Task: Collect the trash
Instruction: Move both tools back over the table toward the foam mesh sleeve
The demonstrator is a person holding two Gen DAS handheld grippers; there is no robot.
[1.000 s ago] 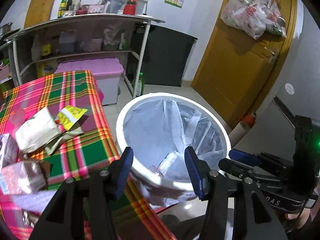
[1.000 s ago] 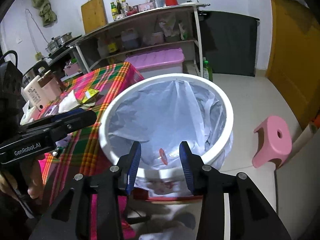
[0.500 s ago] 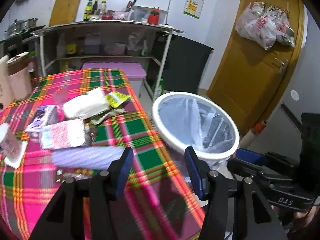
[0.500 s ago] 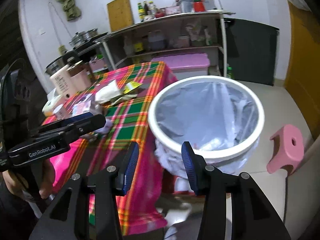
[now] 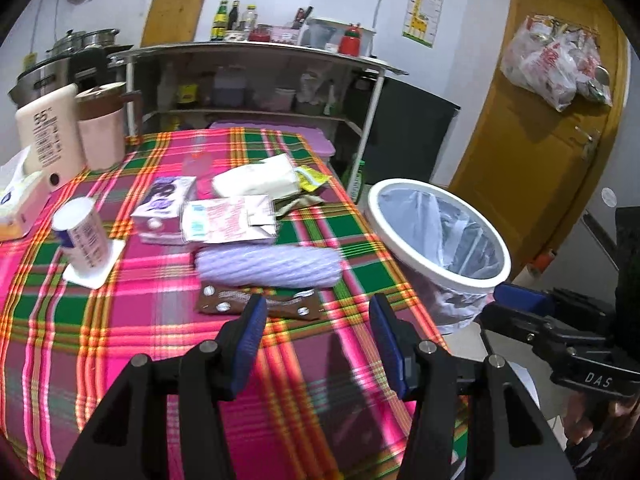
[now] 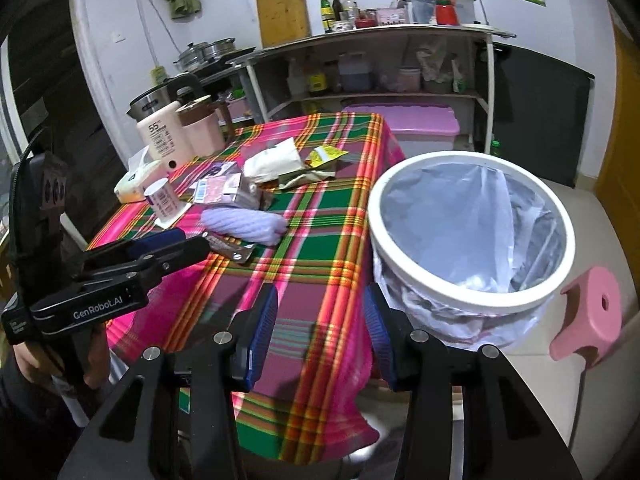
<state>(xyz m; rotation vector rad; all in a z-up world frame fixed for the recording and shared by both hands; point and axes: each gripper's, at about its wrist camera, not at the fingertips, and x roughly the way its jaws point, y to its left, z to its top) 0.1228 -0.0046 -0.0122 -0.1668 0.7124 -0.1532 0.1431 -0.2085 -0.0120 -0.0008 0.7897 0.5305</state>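
A white bin (image 5: 438, 236) (image 6: 468, 240) lined with a clear bag stands beside the plaid table (image 5: 160, 340) (image 6: 320, 240). Trash lies on the cloth: a brown wrapper (image 5: 260, 304) (image 6: 234, 249), a lilac ribbed packet (image 5: 268, 266) (image 6: 244, 220), a pink-white packet (image 5: 228, 224), a purple carton (image 5: 164, 208), a white pouch (image 5: 256, 180) (image 6: 272, 160) and a yellow wrapper (image 5: 310, 176) (image 6: 324, 156). My left gripper (image 5: 316, 336) hovers open just short of the brown wrapper, holding nothing. My right gripper (image 6: 320, 332) is open and empty over the table's near corner, left of the bin.
A paper cup on a coaster (image 5: 82, 240), a tissue box (image 5: 16, 196), a beige bottle (image 5: 50, 132) and a pink jug (image 5: 102, 128) stand at the table's far left. A pink stool (image 6: 588, 312) is right of the bin. Shelves (image 5: 248, 80) and a door (image 5: 540, 140) lie behind.
Both grippers swung left, away from over the bin to above the table. The right gripper's jaws widened slightly. The trash pile now lies ahead of the left gripper.
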